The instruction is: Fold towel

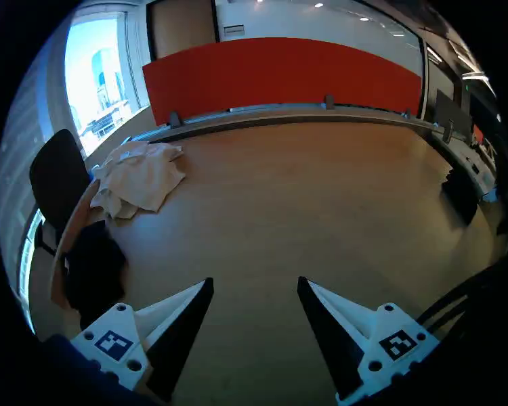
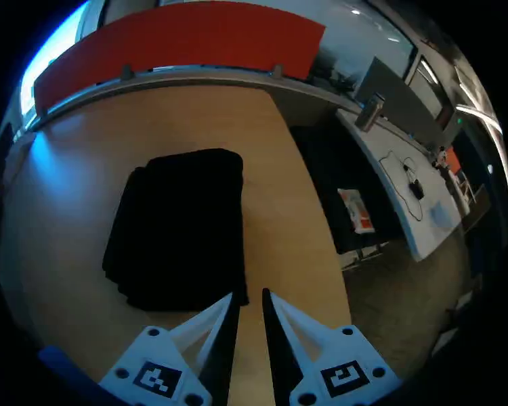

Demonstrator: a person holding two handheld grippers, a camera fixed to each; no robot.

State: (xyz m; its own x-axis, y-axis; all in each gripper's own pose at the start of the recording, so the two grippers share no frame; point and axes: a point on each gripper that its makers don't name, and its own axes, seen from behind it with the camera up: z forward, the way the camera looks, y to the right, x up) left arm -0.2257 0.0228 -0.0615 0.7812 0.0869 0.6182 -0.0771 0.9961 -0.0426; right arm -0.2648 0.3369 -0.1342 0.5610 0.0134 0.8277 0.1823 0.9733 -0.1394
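Towel cloth in the left gripper view lies as one crumpled cream heap (image 1: 140, 177) on the far left part of the wooden desk (image 1: 288, 203), near its edge. How many pieces make up the heap cannot be told. The left tool (image 1: 254, 291) sits low in this view with its two fingers spread wide. Bare desk shows between them and they have hold of nothing. The heap is well apart from the fingertips. One red partition (image 1: 281, 74) runs along the far side of the desk. One black chair (image 1: 57, 179) stands beyond the left edge, by a bright window (image 1: 95, 81). A dark shape (image 1: 95, 271) sits below the chair, too dim to identify.

In the right gripper view, one black towel (image 2: 179, 227) lies flat on the desk (image 2: 288, 169), folded into a tidy rectangle with layered edges along its left and near sides. The right tool (image 2: 247, 301) has its two fingers drawn almost together, with a narrow strip of desk between them and nothing gripped. Its tips are just beside the towel's near right corner. The red partition (image 2: 179, 34) stands behind the towel. Off to the right is a second, white desk (image 2: 427, 227). It carries one metal cylinder (image 2: 369, 111) whose contents cannot be seen, and one looped cable (image 2: 396, 166).
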